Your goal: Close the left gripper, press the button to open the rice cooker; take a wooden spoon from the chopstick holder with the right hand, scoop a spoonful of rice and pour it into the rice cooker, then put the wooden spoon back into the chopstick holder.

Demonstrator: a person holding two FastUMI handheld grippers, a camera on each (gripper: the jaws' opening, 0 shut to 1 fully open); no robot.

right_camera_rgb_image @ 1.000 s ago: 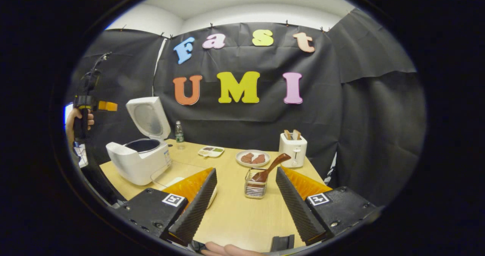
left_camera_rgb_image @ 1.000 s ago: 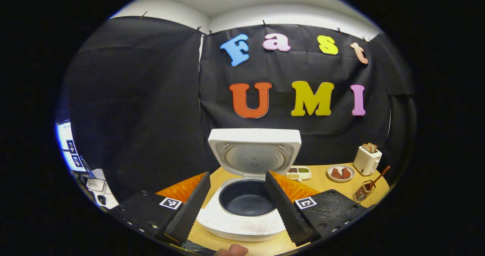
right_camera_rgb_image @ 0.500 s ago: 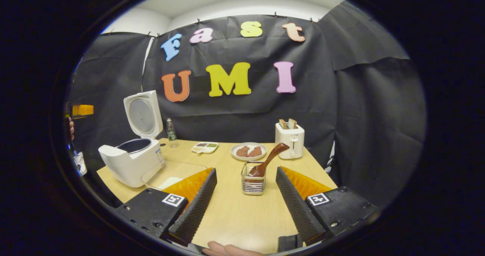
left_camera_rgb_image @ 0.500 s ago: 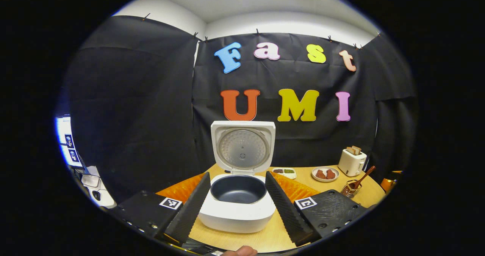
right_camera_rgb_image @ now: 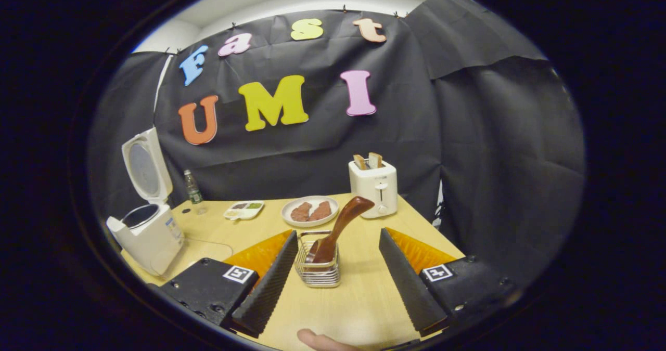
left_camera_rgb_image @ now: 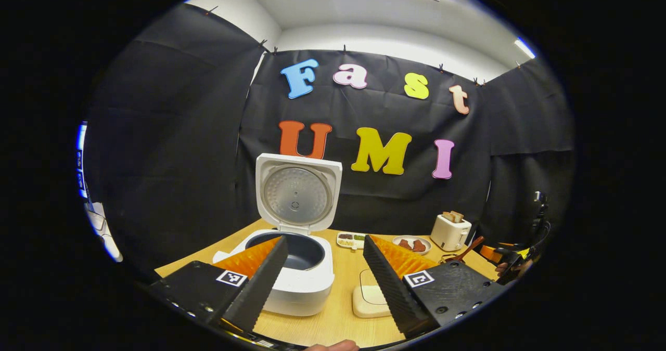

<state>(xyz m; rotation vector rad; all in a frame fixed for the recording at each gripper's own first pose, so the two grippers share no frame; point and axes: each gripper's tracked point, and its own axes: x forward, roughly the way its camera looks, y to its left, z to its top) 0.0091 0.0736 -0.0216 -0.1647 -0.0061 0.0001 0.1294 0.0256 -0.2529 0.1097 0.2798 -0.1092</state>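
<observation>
Black cloth walls the booth behind one wooden table (right_camera_rgb_image: 359, 299). I see one rice cooker (left_camera_rgb_image: 299, 273) at its left end, lid up, pot dark inside. One toaster (right_camera_rgb_image: 373, 187) stands at the back holding two slices, one plate (right_camera_rgb_image: 310, 211) with two brown pieces beside it, then one small divided dish (right_camera_rgb_image: 243, 210) and one bottle (right_camera_rgb_image: 193, 187). My left gripper (left_camera_rgb_image: 325, 278) hangs spread wide, holding nothing, near the cooker. My right gripper (right_camera_rgb_image: 333, 283) gapes too, empty, the wire chopstick holder (right_camera_rgb_image: 317, 265) between its fingers, one wooden spoon (right_camera_rgb_image: 341, 226) leaning in it.
</observation>
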